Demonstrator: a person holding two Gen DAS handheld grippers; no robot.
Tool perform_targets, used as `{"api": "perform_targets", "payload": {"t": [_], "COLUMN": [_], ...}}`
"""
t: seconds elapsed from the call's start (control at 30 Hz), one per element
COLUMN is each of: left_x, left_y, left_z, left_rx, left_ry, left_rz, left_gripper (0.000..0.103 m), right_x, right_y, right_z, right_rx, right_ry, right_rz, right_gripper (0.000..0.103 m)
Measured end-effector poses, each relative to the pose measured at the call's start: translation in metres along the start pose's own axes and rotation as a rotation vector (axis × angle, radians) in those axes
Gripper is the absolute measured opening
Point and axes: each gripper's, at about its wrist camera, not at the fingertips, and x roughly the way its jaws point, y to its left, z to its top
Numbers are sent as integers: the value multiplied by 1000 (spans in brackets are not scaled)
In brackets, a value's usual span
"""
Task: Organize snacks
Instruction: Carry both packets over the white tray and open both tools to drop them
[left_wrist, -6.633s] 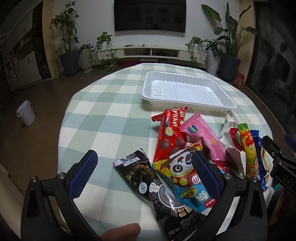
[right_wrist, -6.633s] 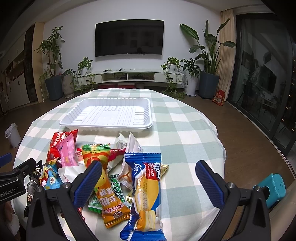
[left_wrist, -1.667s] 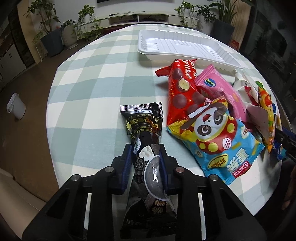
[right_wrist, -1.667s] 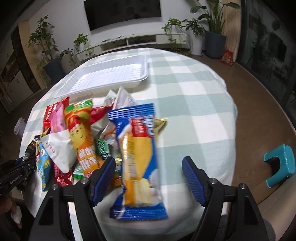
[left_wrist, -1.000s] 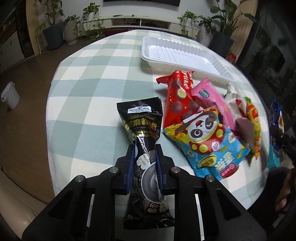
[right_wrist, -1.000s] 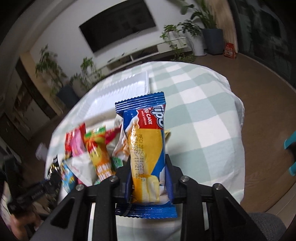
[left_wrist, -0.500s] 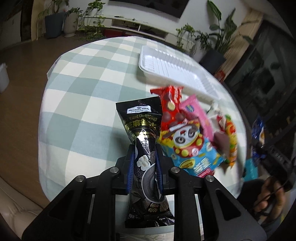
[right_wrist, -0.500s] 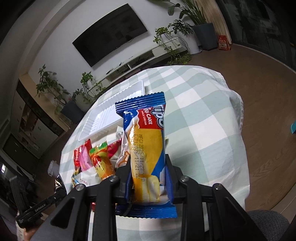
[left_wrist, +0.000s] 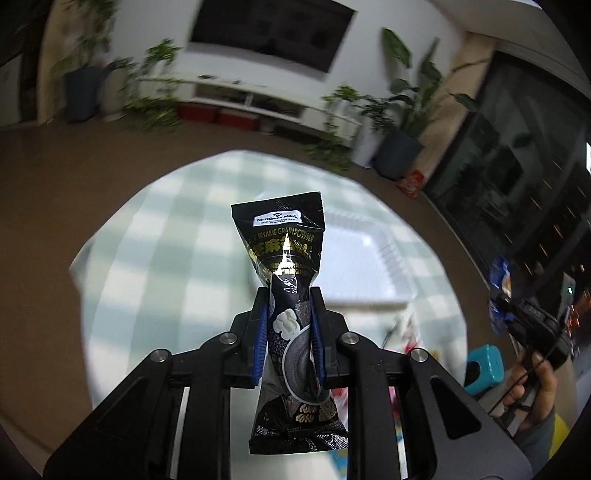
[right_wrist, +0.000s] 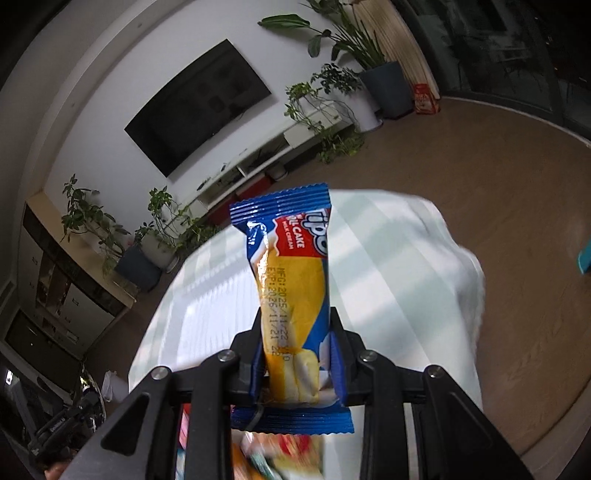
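Gripping a black sesame packet (left_wrist: 290, 295) and a blue cake packet (right_wrist: 295, 280), both jaws are clenched above the worktop, white tray (left_wrist: 369, 266) apparently unfilled, pile remaining.

2 tongs: left tongs (left_wrist: 289, 334), right tongs (right_wrist: 297, 360). 1 black pkt (left_wrist: 286, 254), 1 blue pkt (right_wrist: 291, 266), 1 tray (left_wrist: 354, 266), 1 TV (right_wrist: 199, 107).

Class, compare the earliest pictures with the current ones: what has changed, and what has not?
Both grippers closed on snacks and lifted them off the table: left gripper took the black sesame packet, right gripper the blue cake packet. The white tray remains empty.
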Motion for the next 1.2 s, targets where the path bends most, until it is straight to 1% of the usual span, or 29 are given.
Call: {"api": "perform_targets", "payload": {"t": [0.1, 0.13, 0.2, 0.23, 0.3, 0.33, 0.37, 0.43, 0.53, 0.63, 0.77, 0.83, 0.93, 1.07, 1.2], "left_x": [27, 43, 68, 85, 115, 136, 146, 173, 199, 213, 226, 232, 243, 244, 243], "left_y": [-15, -21, -27, -29, -35, -38, -38, -36, -24, -14, -9, -6, -1, 8, 11], "left_z": [36, 51, 67, 76, 80, 80, 79, 72, 58, 48, 43, 41, 34, 32, 30], "left_rx": [55, 68, 80, 90, 109, 121, 128, 131, 114, 101, 98, 91, 94, 76, 82], "left_ry": [14, 27, 63, 85, 126, 151, 169, 206, 239, 256, 251, 253, 291, 289, 289], "left_rz": [-8, -11, -16, -16, 1, 14, 17, 30, 48, 62, 87, 84, 111, 100, 90], "left_gripper": [18, 18, 18, 18, 18, 18, 18, 18, 18, 18, 19, 19, 20, 22, 22], "right_x": [28, 35, 61, 81, 113, 126, 139, 159, 186, 199, 205, 209, 219, 232, 233], "right_y": [36, 45, 70, 86, 104, 109, 112, 109, 94, 84, 90, 92, 90, 83, 88], "right_z": [29, 34, 45, 50, 51, 49, 46, 34, 26, 25, 22, 17, 12, 7, 3], "right_rx": [-66, -88, -143, -186, -229, -242, -254, -274, -262, -245, -288, -308, -328, -318, -358], "right_ry": [4, 12, 58, 99, 162, 193, 221, 259, 331, 364, 366, 377, 400, 433, 418], "right_rz": [23, 29, 47, 50, 58, 58, 60, 47, 28, 22, 1, -14, -51, -91, -112], "right_gripper": [31, 31, 31, 31, 31, 31, 31, 31, 31, 31, 31, 31, 31, 32, 32]}}
